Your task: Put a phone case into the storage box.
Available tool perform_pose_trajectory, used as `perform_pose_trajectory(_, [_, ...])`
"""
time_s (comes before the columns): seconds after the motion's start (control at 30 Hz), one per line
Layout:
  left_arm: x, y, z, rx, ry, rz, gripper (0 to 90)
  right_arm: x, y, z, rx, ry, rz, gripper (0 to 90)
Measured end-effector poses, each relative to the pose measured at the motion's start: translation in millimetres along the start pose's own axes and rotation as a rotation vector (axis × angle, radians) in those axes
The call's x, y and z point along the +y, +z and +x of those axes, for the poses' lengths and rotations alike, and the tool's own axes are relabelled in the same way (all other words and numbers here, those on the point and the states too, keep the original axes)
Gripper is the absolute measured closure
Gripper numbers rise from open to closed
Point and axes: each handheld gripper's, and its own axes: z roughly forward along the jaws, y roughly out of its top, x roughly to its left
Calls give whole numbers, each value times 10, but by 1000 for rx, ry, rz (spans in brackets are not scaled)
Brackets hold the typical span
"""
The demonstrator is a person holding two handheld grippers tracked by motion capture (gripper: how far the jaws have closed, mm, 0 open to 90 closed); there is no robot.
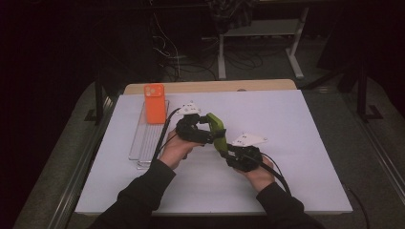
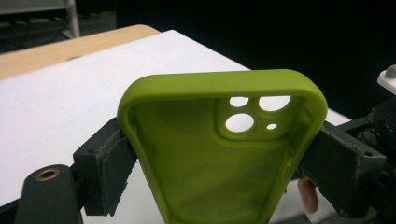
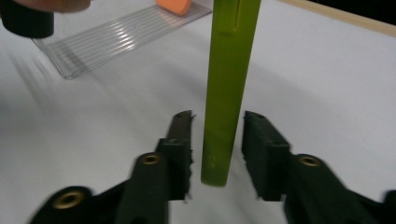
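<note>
While the left tool clamped the soft green silicone phone case steady, the right tool stood apart around its edge.

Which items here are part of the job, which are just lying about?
In the job: green phone case, left gripper clamped across it, right gripper open around its edge.
Lying about: orange phone case, clear ribbed tray.

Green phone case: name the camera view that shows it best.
The left gripper view: the green phone case faces the camera, its inside and camera cutouts plain. The right gripper view gives its thin edge; the high view, a small shape between the grippers.
</note>
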Motion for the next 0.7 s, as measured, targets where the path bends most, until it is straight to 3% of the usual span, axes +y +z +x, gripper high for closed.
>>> perform_pose_trajectory(0.23, [43, -91, 94, 43, -15, -11, 159, -7, -34, -41, -7, 2, 29, 346])
perform_pose_trajectory(0.33, [105, -168, 137, 59, -20, -30, 159, -34, -81, -97, -26, -6, 58, 258])
perform_pose_trajectory(0.47, [203, -270, 188, 87, -6, -27, 159, -76, -133, -220, -29, 17, 86, 112])
perform_pose_trajectory(0.7, [351, -429, 304, 127, 3, -41, 159, -207, -277, -354, -39, 14, 100, 0])
